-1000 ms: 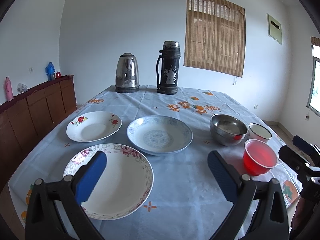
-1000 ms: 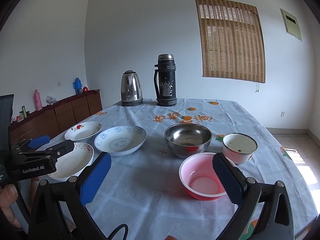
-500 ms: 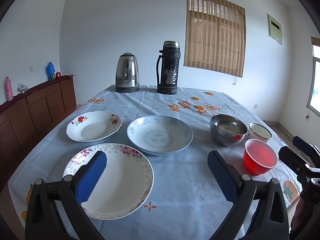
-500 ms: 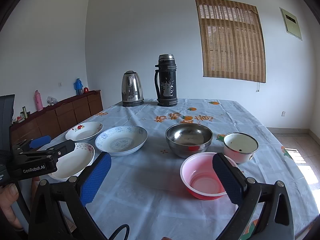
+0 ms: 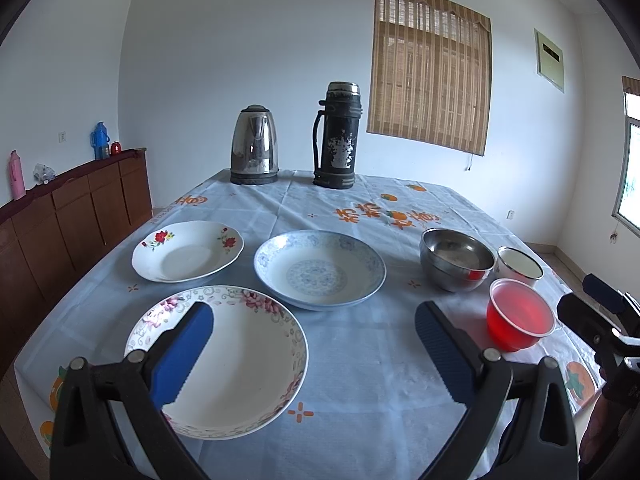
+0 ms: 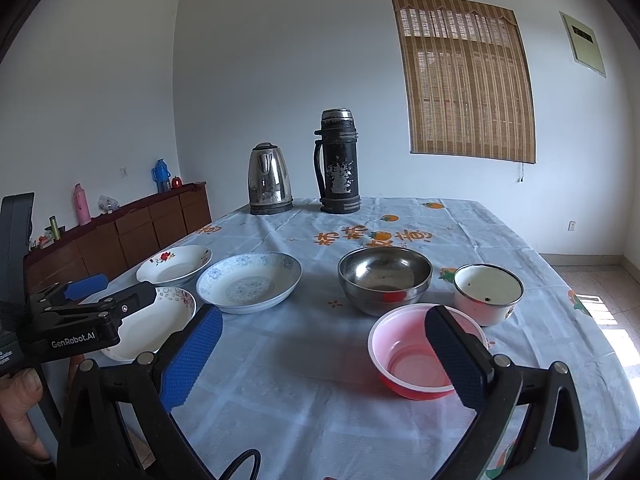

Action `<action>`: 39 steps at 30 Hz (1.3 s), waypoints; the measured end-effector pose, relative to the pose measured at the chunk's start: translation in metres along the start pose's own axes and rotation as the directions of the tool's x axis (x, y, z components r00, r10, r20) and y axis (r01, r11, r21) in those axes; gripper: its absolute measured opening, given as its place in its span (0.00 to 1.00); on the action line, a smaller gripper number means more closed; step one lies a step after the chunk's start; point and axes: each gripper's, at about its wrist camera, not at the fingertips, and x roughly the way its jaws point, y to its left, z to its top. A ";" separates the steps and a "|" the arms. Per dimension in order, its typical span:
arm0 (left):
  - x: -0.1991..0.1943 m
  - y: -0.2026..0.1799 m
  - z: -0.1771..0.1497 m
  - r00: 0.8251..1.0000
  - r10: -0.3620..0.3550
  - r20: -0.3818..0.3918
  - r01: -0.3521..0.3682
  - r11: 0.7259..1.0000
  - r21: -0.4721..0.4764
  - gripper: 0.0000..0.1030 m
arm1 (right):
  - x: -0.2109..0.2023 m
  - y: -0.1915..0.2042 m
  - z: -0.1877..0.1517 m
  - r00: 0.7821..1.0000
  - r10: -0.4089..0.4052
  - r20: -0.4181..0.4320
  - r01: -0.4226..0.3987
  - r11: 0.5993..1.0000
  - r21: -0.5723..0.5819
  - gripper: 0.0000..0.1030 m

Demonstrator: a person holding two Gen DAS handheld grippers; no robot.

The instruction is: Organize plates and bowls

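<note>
- The left gripper (image 5: pixel 312 332) hangs over the near edge of the desk (image 5: pixel 360 360), jaws spread wide and holding nothing.
- Its left blue pad sits over the near floral-rim plate (image 5: pixel 240 356), so that plate is right under and slightly left of the gap. No contact that I can see.
- Behind it there's a white plate with red flowers (image 5: pixel 188 250), and just to the right of that a blue-patterned plate (image 5: pixel 320 268). All three lie flat, close together but apart.
- The right gripper (image 6: pixel 324 344) is also wide open and empty, hovering low over the cloth.
- The red plastic bowl (image 6: pixel 412 352) is partly behind its right pad, so it's at the right side of the gap, not between the jaws.
- Just past the red bowl is a steel bowl (image 6: pixel 384 278), and to its right a white enamel bowl (image 6: pixel 486 292) with a dark rim. The steel and enamel ones look nearly touching in the left wrist view; can't say for sure.
- So plates are on the left half and bowls on the right half, nothing stacked.
- At the far end stand a steel kettle (image 5: pixel 254 144) and a dark thermos flask (image 5: pixel 336 136), both upright.
- A wooden sideboard (image 6: pixel 132 228) runs along the left wall with a few small bottles on it.
- A hand (image 6: pixel 18 412) shows at the lower left of the right wrist view, gripping the left tool.
</note>
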 end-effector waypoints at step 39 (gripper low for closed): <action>0.023 0.067 -0.008 0.996 0.072 -0.048 -0.078 0.989 -0.127 0.99 | 0.054 0.056 -0.001 0.988 0.112 -0.105 -0.123 0.988 -0.097 0.86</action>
